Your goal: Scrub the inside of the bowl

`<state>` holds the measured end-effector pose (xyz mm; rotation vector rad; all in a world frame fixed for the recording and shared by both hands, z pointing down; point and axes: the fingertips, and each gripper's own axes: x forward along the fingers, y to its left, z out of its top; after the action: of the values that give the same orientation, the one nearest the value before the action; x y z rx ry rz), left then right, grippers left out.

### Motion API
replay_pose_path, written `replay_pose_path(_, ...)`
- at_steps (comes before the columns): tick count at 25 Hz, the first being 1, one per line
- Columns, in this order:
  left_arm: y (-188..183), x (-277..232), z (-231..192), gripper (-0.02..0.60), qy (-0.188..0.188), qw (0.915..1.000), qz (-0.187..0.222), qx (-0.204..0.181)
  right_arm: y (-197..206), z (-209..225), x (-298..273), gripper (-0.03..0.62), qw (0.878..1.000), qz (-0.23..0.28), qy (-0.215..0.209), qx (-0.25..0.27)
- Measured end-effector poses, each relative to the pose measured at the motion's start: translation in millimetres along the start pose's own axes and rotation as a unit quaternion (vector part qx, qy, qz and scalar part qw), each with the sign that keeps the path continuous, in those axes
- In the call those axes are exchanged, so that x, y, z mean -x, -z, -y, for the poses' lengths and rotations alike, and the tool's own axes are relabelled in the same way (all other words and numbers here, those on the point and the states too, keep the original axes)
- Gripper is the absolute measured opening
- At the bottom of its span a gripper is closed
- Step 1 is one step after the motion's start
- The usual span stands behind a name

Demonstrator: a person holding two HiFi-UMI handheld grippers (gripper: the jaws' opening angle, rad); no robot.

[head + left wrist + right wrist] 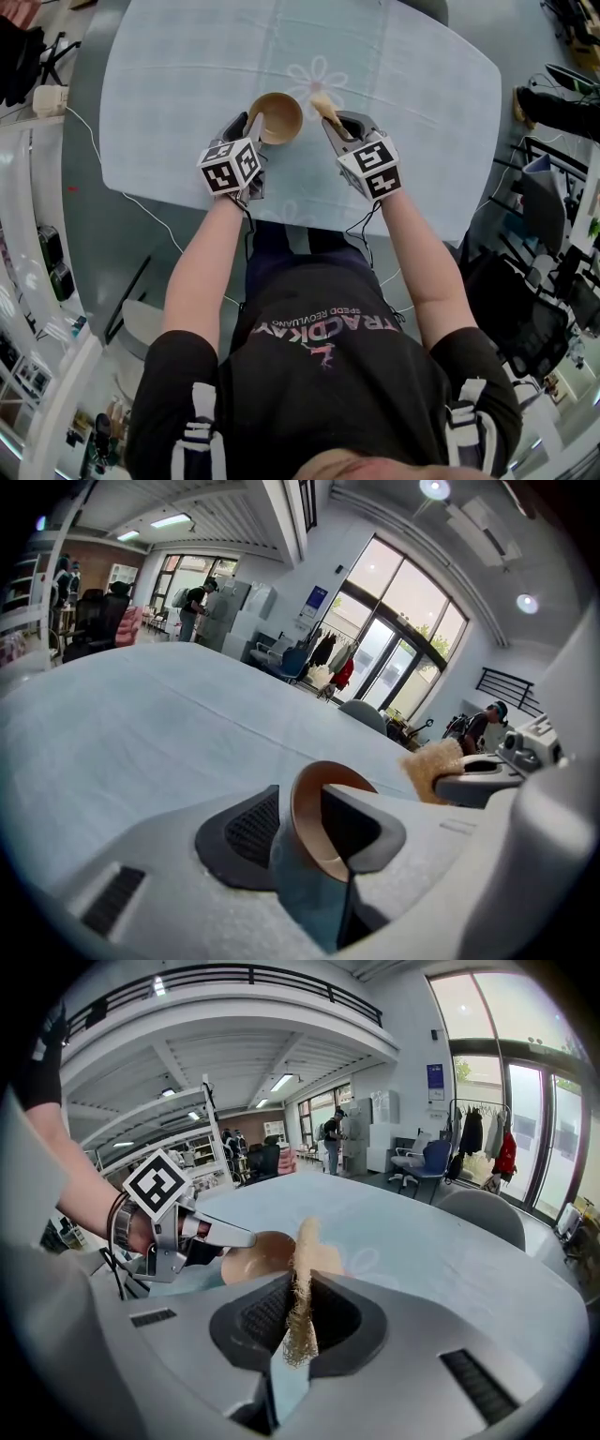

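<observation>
**Q:** What is shown, and where is the bowl found?

**A:** A small round wooden bowl (277, 117) is seen upright on a pale blue counter (178, 84), near its front edge. It is flanked by two tools held by a person viewed from above.

**Q:** How is each tool set?

**A:** The left hand-held gripper (309, 817) is placed astride the bowl's left rim, with one jaw outside the wall and one inside. Its jaws are spread wide, and the wall does not appear to be pinched. The right hand-held gripper (300, 1302) is closed on a tan, fibrous sponge (305, 1241). The sponge is held on edge just beside the bowl's right rim, and whether it touches the rim cannot be told.

**Q:** How is the bowl expected to handle?

**A:** It is judged light and stiff, with a smooth, curved wall. Being light, it would probably slide or tip under scrubbing unless it is steadied. It is best taken at the rim, where the thin wall fits between the jaws. The side away from the sponge is preferred, so that the inside is kept free.

**Q:** And the sponge?

**A:** It is judged soft and springy. It is squeezed flat between the jaws, and enough stands out past them to be pressed inside the bowl.
</observation>
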<state>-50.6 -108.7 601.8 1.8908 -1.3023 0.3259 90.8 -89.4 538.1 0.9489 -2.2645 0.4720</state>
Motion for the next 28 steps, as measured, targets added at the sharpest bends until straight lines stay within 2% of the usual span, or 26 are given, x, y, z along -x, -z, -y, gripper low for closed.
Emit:
replay_pose_path(5,-15,24,2,0.147,-0.003,0.9993,0.024,-0.027,-8,-1,7,0.032,1.0,0.015,-0.001,-0.003)
replay_pose_path(11,-49,69,13,0.132,-0.004,0.9934,0.079,-0.083,-35,-5,24,0.032,0.999,0.054,0.0,0.0)
replay_pose_path(16,-83,116,31,0.032,-0.015,0.9801,0.134,-0.146,-72,-15,50,0.032,0.995,0.103,0.004,0.019)
replay_pose_path(20,-105,154,57,0.017,-0.01,0.9689,0.175,-0.174,-99,-26,81,0.032,0.99,0.139,0.007,0.038)
replay_pose_path(25,-119,196,95,0.017,0.006,0.9555,0.203,-0.214,-135,-43,125,0.032,0.98,0.189,0.013,0.056)
replay_pose_path(28,-123,217,113,0.017,0.016,0.951,0.217,-0.22,-151,-51,150,0.032,0.974,0.215,0.019,0.068)
